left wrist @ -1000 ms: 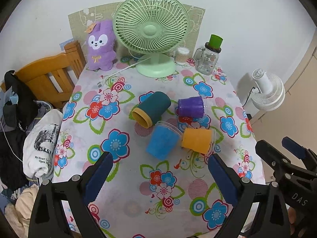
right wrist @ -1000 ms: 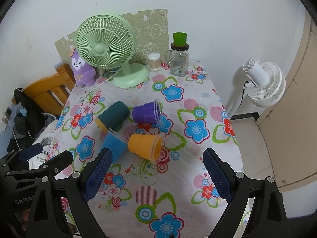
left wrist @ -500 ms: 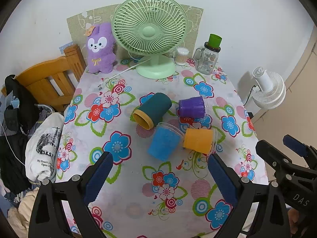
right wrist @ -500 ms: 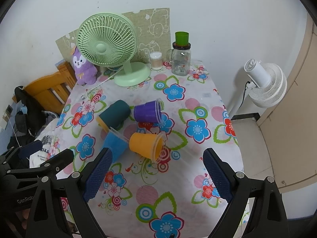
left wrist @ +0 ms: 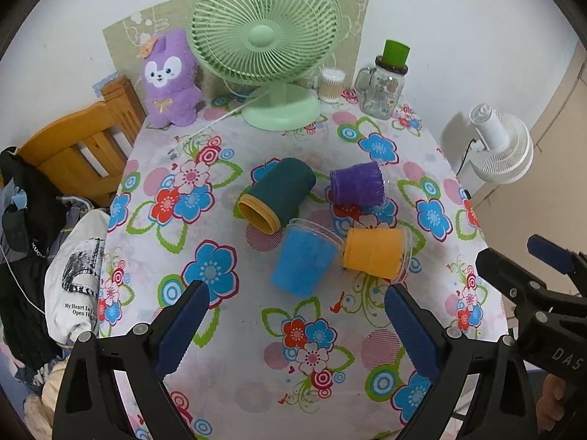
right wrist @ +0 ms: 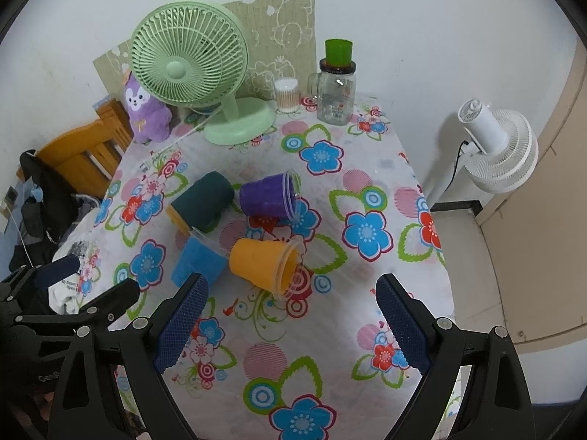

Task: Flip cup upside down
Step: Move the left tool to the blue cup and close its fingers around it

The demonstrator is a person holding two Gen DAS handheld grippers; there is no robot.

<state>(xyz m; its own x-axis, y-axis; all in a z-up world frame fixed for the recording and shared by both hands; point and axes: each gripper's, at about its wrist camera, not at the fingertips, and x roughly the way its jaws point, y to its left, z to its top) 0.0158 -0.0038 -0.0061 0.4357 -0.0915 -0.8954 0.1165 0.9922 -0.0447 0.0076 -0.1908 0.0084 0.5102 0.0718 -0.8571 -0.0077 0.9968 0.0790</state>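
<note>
Several cups lie on their sides in the middle of the flowered table: a dark teal cup with a yellow rim, a purple cup, a blue cup and an orange cup. They also show in the right wrist view: teal cup, purple cup, blue cup, orange cup. My left gripper is open and empty, just short of the blue cup. My right gripper is open and empty, just short of the orange cup.
A green desk fan, a purple plush toy, a cotton-swab jar and a glass mug with a green cup on its lid stand along the back. A wooden chair is left of the table; a white fan right.
Both grippers have shifted slightly; the view has moved a little closer to the cups. The cups have not moved. Both grippers stay open.
</note>
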